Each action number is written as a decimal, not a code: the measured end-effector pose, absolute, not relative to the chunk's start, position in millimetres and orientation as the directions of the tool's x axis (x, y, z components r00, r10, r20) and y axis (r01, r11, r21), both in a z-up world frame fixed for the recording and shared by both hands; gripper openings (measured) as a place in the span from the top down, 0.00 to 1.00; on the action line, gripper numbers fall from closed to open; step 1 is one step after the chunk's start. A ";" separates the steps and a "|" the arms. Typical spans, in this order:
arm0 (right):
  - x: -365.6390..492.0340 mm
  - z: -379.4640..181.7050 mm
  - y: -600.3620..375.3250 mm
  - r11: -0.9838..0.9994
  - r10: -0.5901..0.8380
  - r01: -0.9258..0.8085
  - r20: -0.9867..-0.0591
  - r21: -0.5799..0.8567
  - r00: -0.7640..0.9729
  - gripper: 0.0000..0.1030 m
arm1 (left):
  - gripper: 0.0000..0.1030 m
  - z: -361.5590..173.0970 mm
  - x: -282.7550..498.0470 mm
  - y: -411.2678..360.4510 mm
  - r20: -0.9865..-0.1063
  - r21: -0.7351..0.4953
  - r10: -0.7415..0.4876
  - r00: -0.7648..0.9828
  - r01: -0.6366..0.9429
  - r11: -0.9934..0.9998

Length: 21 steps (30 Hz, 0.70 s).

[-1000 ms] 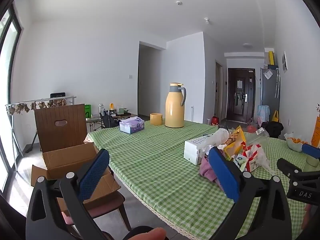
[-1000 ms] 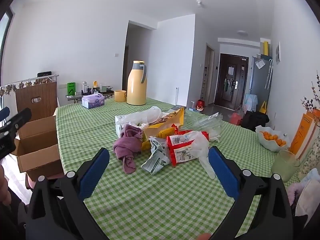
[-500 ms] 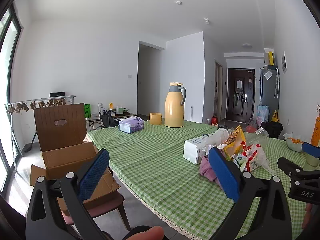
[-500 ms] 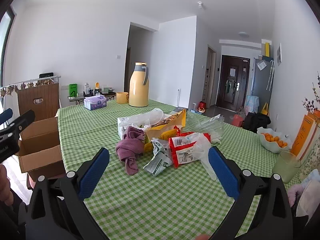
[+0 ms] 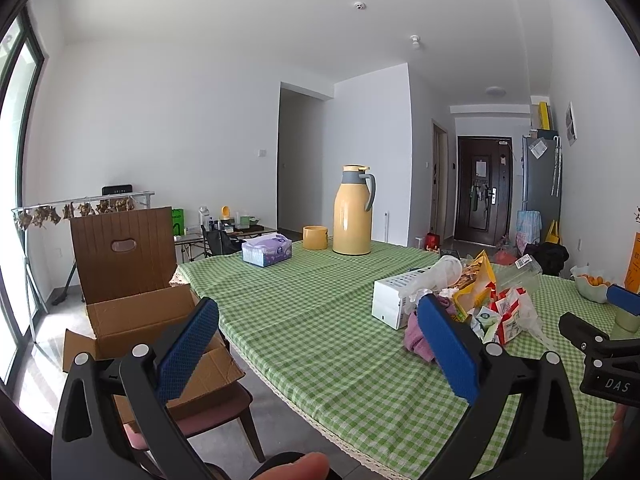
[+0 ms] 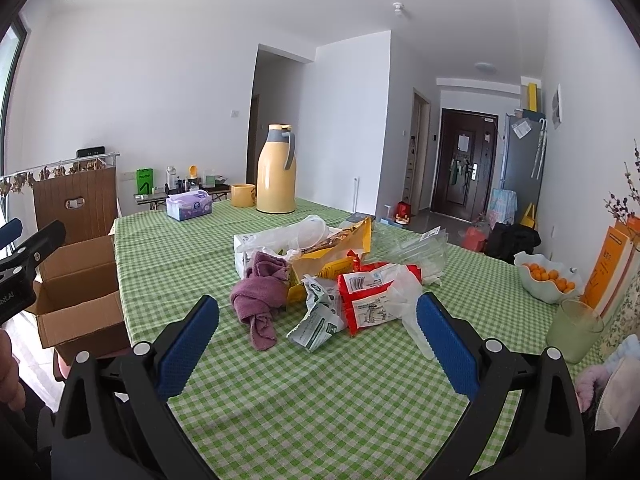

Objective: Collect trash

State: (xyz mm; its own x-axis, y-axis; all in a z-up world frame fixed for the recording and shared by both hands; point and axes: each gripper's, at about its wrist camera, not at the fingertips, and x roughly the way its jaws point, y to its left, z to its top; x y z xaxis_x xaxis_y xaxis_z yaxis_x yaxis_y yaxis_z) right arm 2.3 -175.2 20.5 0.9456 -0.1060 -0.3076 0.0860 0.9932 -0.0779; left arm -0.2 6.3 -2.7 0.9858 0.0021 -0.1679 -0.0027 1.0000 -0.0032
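Note:
A heap of trash lies mid-table on the green checked cloth: a red and white wrapper, a crumpled white and green packet, a yellow snack bag, clear plastic, a white box and a purple rag. The heap also shows at the right in the left wrist view. My right gripper is open and empty, just short of the heap. My left gripper is open and empty over the table's left edge. An open cardboard box sits on a chair left of the table.
A yellow thermos, a yellow cup and a tissue box stand at the far end of the table. A bowl of oranges and a green glass stand at the right.
My right gripper has moved a little forward toward the heap. The left gripper has barely moved. Both stay open.

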 end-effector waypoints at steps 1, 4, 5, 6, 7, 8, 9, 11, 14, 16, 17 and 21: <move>2.3 20.2 -175.5 0.993 -0.105 0.085 -0.307 -0.076 0.946 0.07 | 0.07 -3.7 -0.2 6.4 -0.166 -0.001 0.004 0.986 -0.004 1.000; 4.8 19.5 -173.2 0.993 -0.107 0.085 -0.315 -0.083 0.943 0.07 | 0.07 -6.1 2.7 8.3 -0.174 -0.005 0.005 0.985 -0.006 1.000; 5.4 19.3 -171.5 0.992 -0.113 0.089 -0.317 -0.089 0.942 0.07 | 0.07 -6.2 3.6 9.3 -0.175 -0.006 0.002 0.984 -0.004 1.000; 5.6 19.5 -170.8 0.991 -0.116 0.091 -0.317 -0.094 0.941 0.07 | 0.07 -6.8 4.4 9.6 -0.175 -0.004 0.001 0.985 -0.002 1.000; 5.2 19.8 -170.5 0.991 -0.117 0.091 -0.316 -0.096 0.941 0.08 | 0.07 -5.9 5.0 10.8 -0.174 -0.002 0.002 0.985 -0.003 1.000; 4.5 19.7 -169.7 0.991 -0.119 0.093 -0.314 -0.098 0.942 0.08 | 0.07 -5.5 5.8 11.6 -0.172 0.001 0.003 0.985 -0.003 1.000; 4.1 20.0 -169.8 0.991 -0.119 0.093 -0.313 -0.098 0.942 0.08 | 0.07 -4.6 6.5 12.4 -0.171 0.000 0.003 0.985 -0.003 1.000; 4.0 19.9 -169.9 0.991 -0.118 0.092 -0.314 -0.095 0.942 0.08 | 0.07 -4.6 8.7 14.8 -0.171 -0.004 0.007 0.985 -0.008 1.000; 6.0 19.9 -169.9 0.992 -0.113 0.089 -0.316 -0.088 0.942 0.08 | 0.07 -6.0 13.8 18.6 -0.183 -0.014 0.016 0.983 -0.019 1.000; 8.0 19.3 -169.7 0.993 -0.108 0.086 -0.317 -0.085 0.942 0.07 | 0.07 -7.9 17.3 21.5 -0.187 -0.021 0.022 0.982 -0.026 0.999; 8.7 19.2 -169.5 0.993 -0.106 0.082 -0.319 -0.086 0.942 0.07 | 0.07 -9.4 19.5 22.2 -0.191 -0.017 0.028 0.981 -0.032 0.999; 9.6 19.5 -169.8 0.993 -0.100 0.075 -0.316 -0.090 0.943 0.07 | 0.07 -13.0 26.2 22.7 -0.206 -0.009 0.034 0.978 -0.037 0.999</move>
